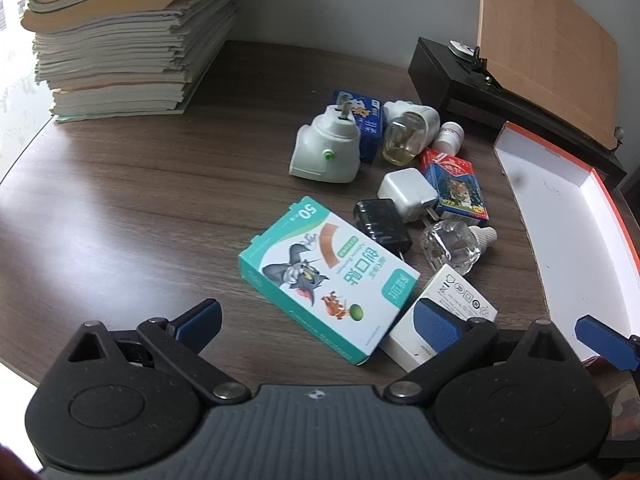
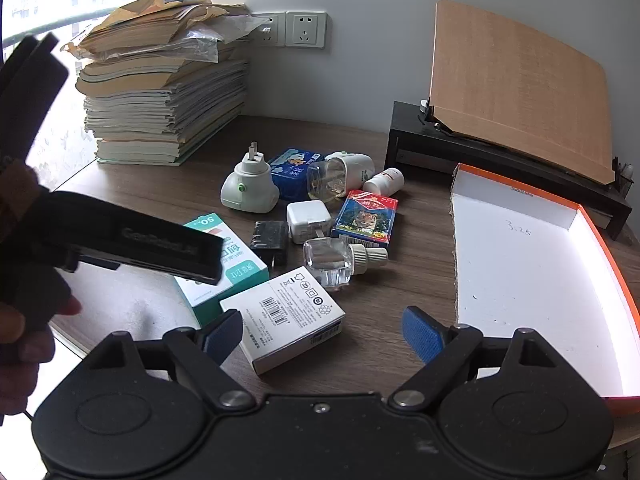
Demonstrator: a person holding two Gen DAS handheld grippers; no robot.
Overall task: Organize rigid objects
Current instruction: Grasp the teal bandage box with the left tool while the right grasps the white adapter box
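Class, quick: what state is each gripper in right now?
Left gripper: open, holding nothing.
Right gripper: open, holding nothing.

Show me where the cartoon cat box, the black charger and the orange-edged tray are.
cartoon cat box (image 1: 320, 276), left wrist view, on its printed top face.
black charger (image 1: 382, 222), left wrist view, on its upper side.
orange-edged tray (image 2: 520, 264), right wrist view, on its bare white floor.
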